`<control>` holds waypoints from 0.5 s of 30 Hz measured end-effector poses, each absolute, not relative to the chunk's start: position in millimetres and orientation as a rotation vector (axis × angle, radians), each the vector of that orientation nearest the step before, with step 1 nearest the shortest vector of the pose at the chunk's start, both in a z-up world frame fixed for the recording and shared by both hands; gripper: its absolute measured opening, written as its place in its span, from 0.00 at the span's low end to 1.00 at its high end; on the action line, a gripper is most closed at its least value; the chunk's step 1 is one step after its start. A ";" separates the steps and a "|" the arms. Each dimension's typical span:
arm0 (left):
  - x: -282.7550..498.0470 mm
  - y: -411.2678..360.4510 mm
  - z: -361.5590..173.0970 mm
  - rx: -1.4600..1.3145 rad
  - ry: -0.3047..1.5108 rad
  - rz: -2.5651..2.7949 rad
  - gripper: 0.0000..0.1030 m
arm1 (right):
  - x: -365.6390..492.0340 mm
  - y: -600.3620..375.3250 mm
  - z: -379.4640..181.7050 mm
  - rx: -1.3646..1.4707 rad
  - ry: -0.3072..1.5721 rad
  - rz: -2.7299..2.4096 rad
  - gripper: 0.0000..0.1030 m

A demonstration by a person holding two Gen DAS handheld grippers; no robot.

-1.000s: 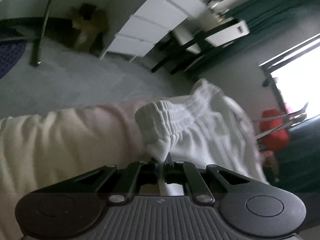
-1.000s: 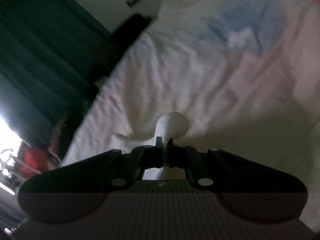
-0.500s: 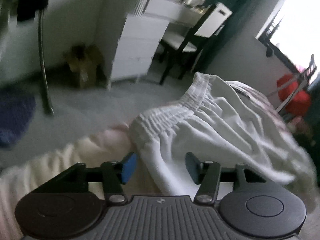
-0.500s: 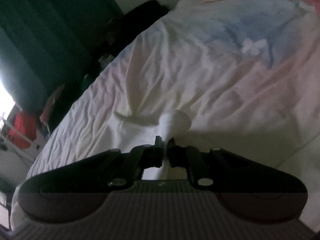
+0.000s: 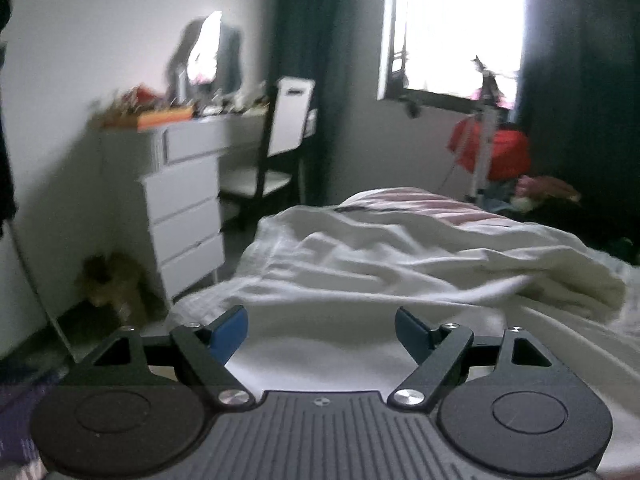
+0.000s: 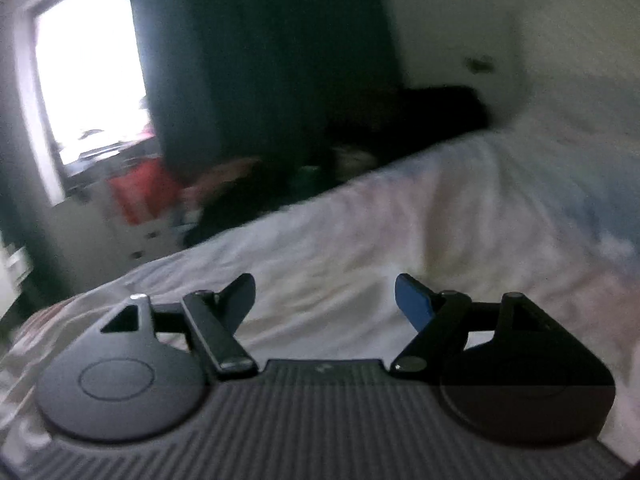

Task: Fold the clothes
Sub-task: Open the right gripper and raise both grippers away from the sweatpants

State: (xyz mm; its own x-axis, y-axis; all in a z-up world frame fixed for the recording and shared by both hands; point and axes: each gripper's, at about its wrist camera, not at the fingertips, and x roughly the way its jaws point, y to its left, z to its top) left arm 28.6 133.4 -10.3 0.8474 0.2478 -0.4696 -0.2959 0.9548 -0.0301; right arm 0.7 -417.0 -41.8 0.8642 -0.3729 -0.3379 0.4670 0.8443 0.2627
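On the bed ahead of us, the white garment lies rumpled and creased; our left gripper and right gripper are both opening wide, nothing between them.

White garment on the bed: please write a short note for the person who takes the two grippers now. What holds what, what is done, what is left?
Left gripper: jaws opening, nothing between them.
Right gripper: jaws opening, nothing between them.
White garment: released, lies rumpled on the bed ahead of the left gripper; not visible in the right wrist view.
Done: both grips let go a moment ago. How many folds are finished, I cannot tell.
Left: probably smooth the garment and fold again, or take the next piece.
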 end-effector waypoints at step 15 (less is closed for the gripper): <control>22.7 96.8 -18.4 -0.020 0.445 0.127 0.80 | -0.6 -287.3 -42.0 0.285 0.338 -0.115 0.77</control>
State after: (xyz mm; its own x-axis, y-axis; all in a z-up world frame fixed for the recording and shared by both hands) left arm 22.7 96.8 -18.4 0.8950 0.1181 -0.4301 -0.1270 0.9919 0.0082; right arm -0.6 -287.3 -42.0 0.9374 -0.0636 -0.3424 0.1582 0.9537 0.2559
